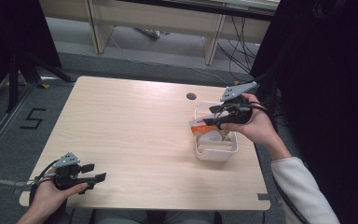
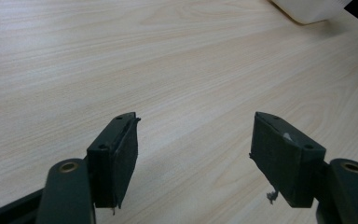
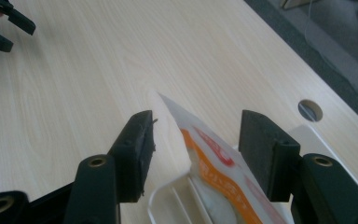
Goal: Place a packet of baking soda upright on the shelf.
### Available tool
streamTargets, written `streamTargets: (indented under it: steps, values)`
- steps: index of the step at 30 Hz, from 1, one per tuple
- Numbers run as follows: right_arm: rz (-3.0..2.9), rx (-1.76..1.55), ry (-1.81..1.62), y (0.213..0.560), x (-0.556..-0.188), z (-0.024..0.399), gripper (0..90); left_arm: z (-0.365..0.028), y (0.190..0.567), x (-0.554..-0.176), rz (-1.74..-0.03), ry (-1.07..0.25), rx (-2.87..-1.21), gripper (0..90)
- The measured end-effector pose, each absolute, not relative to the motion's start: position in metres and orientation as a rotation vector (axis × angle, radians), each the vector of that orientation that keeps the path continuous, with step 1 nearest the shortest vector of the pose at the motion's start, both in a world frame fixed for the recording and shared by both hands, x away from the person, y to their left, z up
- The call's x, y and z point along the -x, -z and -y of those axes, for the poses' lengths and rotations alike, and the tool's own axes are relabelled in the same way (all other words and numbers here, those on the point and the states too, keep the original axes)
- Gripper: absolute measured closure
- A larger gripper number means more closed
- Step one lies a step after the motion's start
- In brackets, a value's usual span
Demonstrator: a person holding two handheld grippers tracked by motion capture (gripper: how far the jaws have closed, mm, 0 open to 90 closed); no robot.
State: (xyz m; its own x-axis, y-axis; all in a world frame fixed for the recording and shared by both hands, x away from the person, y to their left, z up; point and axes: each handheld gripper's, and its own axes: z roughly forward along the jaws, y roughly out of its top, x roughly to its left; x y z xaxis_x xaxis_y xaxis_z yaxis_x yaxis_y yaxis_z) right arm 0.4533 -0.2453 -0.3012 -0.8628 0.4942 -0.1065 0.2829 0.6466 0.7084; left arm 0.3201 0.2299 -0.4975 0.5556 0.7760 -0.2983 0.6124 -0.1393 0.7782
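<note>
One white bin sits at 3 o'clock on the table, with one orange packet inside. Two grippers: the right gripper is open around the packet. The left gripper, at 8 o'clock, is open and holds nothing.

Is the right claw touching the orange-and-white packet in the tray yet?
Apart. In the right gripper view the right claw stands open, and the packet rises between its jaws with table visible on either side.

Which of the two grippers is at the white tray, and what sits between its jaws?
The right gripper, over the white tray at the table's right edge; its open jaws straddle an orange-and-white packet. The left gripper hovers open near the front left corner.
</note>
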Motion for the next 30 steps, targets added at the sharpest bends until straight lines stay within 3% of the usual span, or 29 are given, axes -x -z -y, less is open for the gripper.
streamTargets:
  steps: [13,25,30]
  values:
    - [-2.603,-0.561,-1.088,0.346,-0.412,0.224,44.8,-0.230,0.497,-0.320,-1.136,-0.218,-1.841,31.3]
    - [-2.637,-0.640,-1.090,0.426,-0.375,0.219,46.2,-0.230,0.497,-0.320,-1.136,-0.223,-1.848,31.3]
    - [-2.621,-0.711,-1.100,0.452,-0.361,0.222,50.7,-0.229,0.497,-0.320,-1.131,-0.217,-1.840,31.3]
